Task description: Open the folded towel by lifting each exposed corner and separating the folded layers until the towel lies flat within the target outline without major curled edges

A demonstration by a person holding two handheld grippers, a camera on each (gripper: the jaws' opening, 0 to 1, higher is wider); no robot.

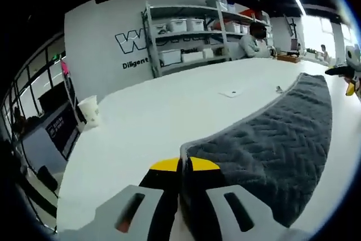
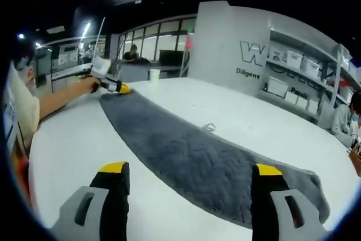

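two tongs (image 1: 180, 165) (image 2: 192, 169), one grey towel (image 2: 197, 156)

Left hand-held gripper (image 1: 181, 165), yellow-tipped jaws pressed together, reaches forward at arm's length, the person's forearm (image 2: 59, 99) extended behind it; right hand-held gripper (image 2: 190, 169) is held low with its jaws spread wide apart.

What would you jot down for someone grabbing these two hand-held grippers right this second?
Left hand-held gripper: shut on the corner of the grey towel, low on the white table.
Right hand-held gripper: open, hovering over the towel's other end, holding nothing.
Towel: stretched long across the table, looking mostly flat; whether a fold remains I cannot tell.
Left to do: check for any remaining fold, smooth the edges. No target outline is visible to me.
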